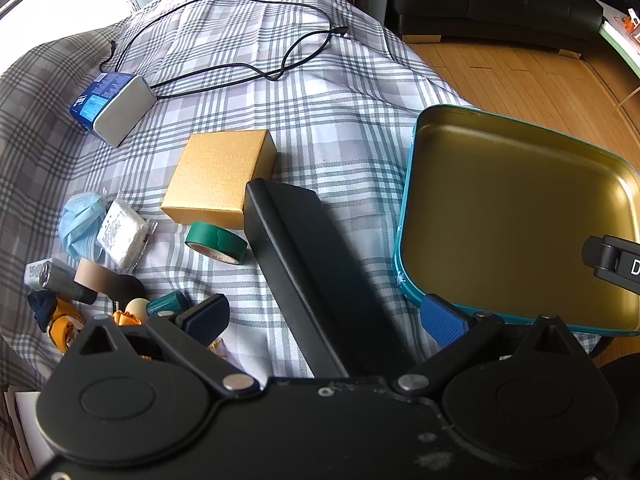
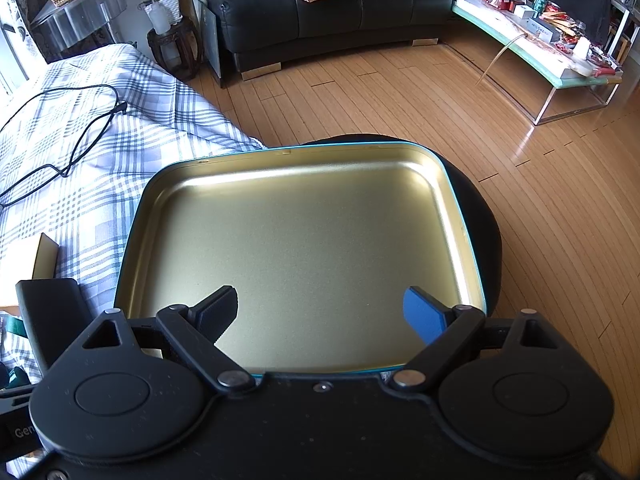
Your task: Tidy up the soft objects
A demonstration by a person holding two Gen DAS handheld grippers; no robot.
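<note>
Soft objects wait at the bed's left edge while the shallow teal-rimmed, gold-lined metal tin tray (image 1: 516, 216) stands empty on the right.
Left wrist view: the left gripper (image 1: 324, 316) hovers with jaws spread, pinching nothing, above a long black box (image 1: 312, 264); the crumpled pale-blue face mask (image 1: 80, 224) and white packet of wipes (image 1: 122, 234) lie touching on the grey plaid bedspread (image 1: 320, 120), near a green tape roll (image 1: 216, 244) and gold cardboard box (image 1: 220, 176). Swinging left and pinching the mask by a fold looks the sound approach. Right wrist view: the right gripper (image 2: 320, 316) has jaws spread over the tray's bare floor, showing it overhangs a black round seat (image 2: 484, 216), which the left view hides; the mask is out of sight here.
</note>
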